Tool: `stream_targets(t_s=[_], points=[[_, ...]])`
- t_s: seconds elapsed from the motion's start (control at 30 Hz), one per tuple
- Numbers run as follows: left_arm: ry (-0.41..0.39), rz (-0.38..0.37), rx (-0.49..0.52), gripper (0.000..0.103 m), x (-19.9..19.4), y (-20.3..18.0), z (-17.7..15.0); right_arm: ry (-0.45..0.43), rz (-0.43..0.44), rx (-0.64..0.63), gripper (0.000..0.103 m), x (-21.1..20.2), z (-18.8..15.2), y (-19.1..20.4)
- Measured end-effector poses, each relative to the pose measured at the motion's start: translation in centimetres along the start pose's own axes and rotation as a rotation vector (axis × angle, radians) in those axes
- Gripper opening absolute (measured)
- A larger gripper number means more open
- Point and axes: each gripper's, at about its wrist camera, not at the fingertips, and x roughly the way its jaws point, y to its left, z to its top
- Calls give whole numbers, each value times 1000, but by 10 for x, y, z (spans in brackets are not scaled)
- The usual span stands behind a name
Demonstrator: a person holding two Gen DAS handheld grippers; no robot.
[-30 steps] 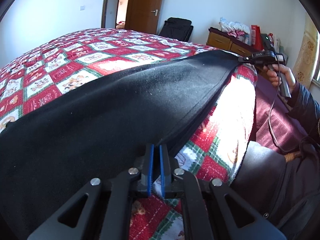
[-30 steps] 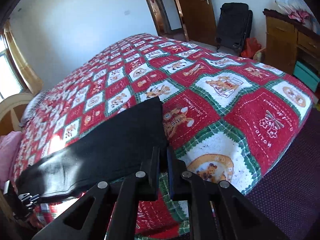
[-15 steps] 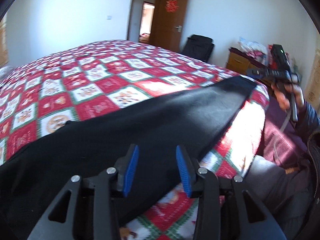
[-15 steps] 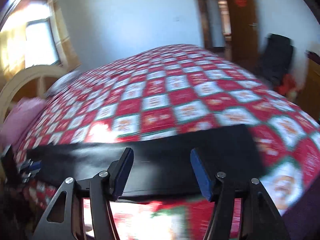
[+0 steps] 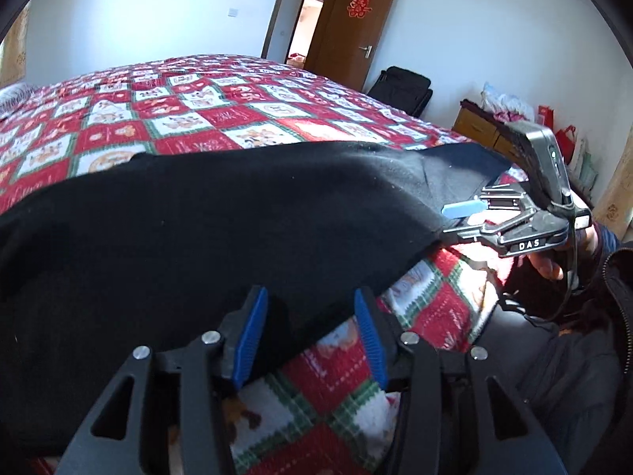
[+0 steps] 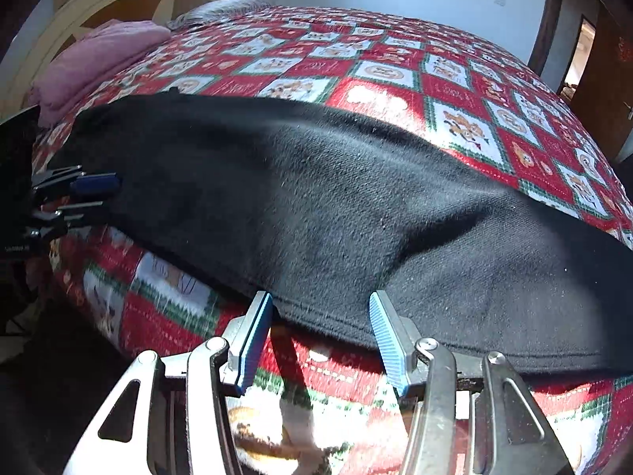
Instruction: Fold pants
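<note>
The bed carries a red, white and green checked blanket in a white-walled room with a brown door. The black pants lie across its near edge. The left hand-held gripper is opening and the right hand-held gripper is closing; both are apart at the pants' edge and grip nothing.

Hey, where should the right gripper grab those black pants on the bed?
Grip the near hem of the black pants, coming from the bed's edge. That edge lies flat on the quilt right ahead of the right gripper, whose jaws are closing with nothing pinched.
</note>
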Motion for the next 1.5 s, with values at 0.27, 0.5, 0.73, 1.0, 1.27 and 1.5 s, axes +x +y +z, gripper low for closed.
stream_targets(t_s=[0.27,0.5,0.73,1.0,1.27,1.5], points=[[-86,13,-31,64,-14,0,20,-169,70,135,53,-18,74,-44],[-14,-41,-1,68,19,-15,20,-60,-136,83,53,57,124,-52],[-20,29,56,69,5,-20,8,-206,2,143,53,15,100,-43],[-110,173,-66,72,-35,24,8,-118,-111,-164,54,23,28,59],[-195,399,-194,87,-77,97,5,-211,48,-181,54,11,40,78],[-153,455,-249,87,-78,126,-26,-202,188,-163,54,20,36,96]])
